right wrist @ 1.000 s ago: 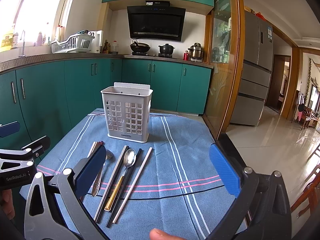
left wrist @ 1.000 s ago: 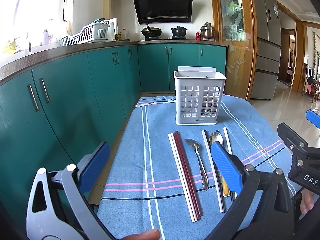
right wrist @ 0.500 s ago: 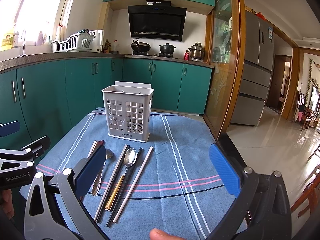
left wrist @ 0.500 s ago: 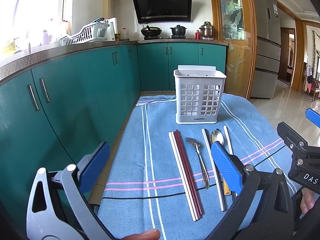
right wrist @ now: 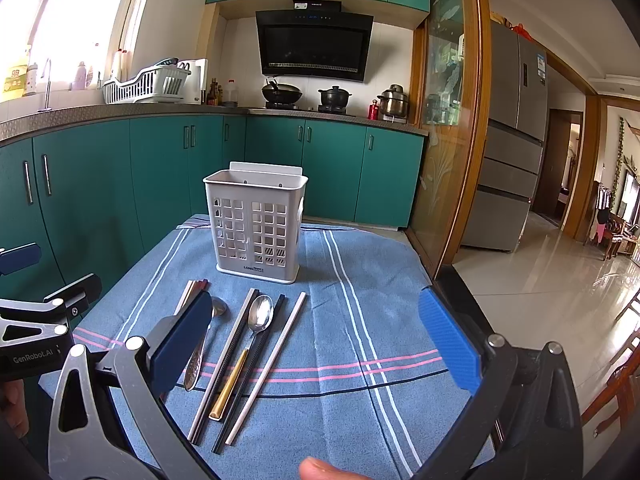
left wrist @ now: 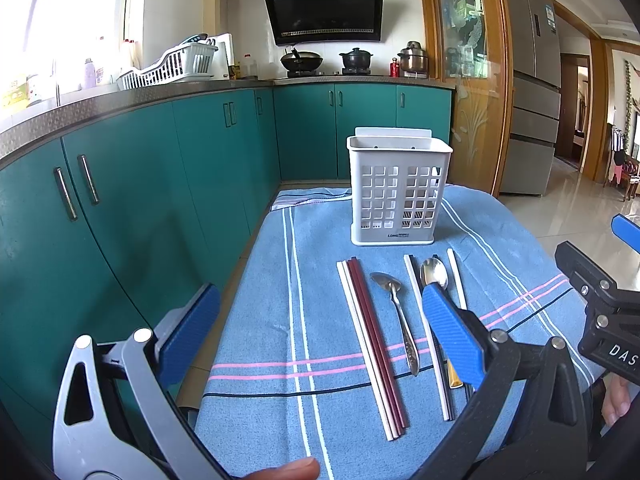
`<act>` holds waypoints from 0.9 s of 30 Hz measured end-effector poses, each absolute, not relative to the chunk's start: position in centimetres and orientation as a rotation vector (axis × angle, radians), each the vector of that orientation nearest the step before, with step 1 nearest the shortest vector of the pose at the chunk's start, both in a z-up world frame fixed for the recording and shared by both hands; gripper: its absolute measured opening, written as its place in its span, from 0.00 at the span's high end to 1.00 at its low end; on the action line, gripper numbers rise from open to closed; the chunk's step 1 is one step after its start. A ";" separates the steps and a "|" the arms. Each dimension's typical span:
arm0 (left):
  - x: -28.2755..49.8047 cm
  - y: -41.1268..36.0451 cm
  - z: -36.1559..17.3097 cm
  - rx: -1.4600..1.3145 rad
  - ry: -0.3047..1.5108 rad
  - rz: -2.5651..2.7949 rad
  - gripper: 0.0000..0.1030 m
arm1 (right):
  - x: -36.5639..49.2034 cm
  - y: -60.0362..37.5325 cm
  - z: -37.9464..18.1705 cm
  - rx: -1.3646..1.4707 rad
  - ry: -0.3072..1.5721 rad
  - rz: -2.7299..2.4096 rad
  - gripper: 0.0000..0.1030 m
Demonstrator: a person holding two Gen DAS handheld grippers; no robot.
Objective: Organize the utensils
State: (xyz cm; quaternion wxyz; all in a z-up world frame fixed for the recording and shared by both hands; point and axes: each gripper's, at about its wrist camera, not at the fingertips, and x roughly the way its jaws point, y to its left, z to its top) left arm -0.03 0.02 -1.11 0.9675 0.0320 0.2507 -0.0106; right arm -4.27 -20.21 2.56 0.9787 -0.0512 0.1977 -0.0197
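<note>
Gold-handled spoon's (left wrist: 434, 272) handle behind the left gripper's blue pad (left wrist: 452, 334) (holder interior unseen)

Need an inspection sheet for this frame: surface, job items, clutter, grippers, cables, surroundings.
Surface: blue striped cloth covers the table, lying mostly flat.
Job's things: white slotted holder upright at the far side, looks empty. In front of it lie a white and dark red chopstick bundle, a silver spoon, a gold-handled spoon between grey and black chopsticks, and a white chopstick.
Clutter: nothing seen.
Grippers: left gripper and right gripper both open, empty, above the near edge.
Cables: nothing seen.
Surroundings: teal cabinets, stove pots, dish rack, fridge.
</note>
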 end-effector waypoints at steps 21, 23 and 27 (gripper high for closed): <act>0.1 -0.1 -1.5 0.070 0.515 -0.023 0.03 | -4.2 -20.5 1.9 -0.097 0.406 -0.045 0.02; 0.2 -0.1 -1.5 0.069 0.516 -0.023 0.03 | -4.2 -20.5 1.9 -0.098 0.406 -0.044 0.02; 0.3 0.0 -1.7 0.066 0.519 -0.020 0.03 | -4.2 -20.5 1.9 -0.097 0.407 -0.045 0.02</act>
